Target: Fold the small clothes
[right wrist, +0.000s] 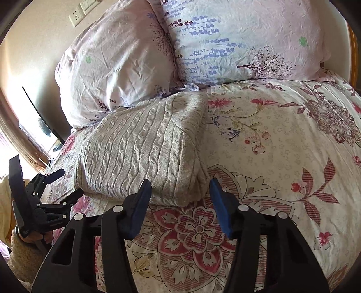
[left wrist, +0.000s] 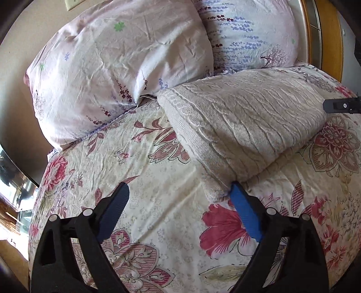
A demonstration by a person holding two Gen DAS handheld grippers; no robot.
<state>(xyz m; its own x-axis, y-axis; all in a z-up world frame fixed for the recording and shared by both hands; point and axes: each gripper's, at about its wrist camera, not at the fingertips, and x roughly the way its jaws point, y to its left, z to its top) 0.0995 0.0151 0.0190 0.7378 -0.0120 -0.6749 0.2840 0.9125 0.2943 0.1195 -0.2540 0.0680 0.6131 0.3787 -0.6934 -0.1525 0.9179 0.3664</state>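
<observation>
Black grippers, blue pads, pale rivets.

On my left gripper (left wrist: 179,191) and right gripper (right wrist: 180,187) I see black plastic arms with triangular cut-outs, ribbed blue pads (left wrist: 246,213) and round pale rivets (right wrist: 243,207). At lower left of the right view, a fuzzy cream sleeve (right wrist: 24,257) covers my wrist.

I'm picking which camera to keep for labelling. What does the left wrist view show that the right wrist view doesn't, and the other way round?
Only the left wrist view shows the wooden headboard's long edge, plus just a tip of the right gripper.

Only the right wrist view shows the whole left gripper, open and empty, and the wall socket.

Both show the folded cable-knit sweater on the floral bedspread, two pillows behind it, and open blue-padded fingers at its near edge.
</observation>
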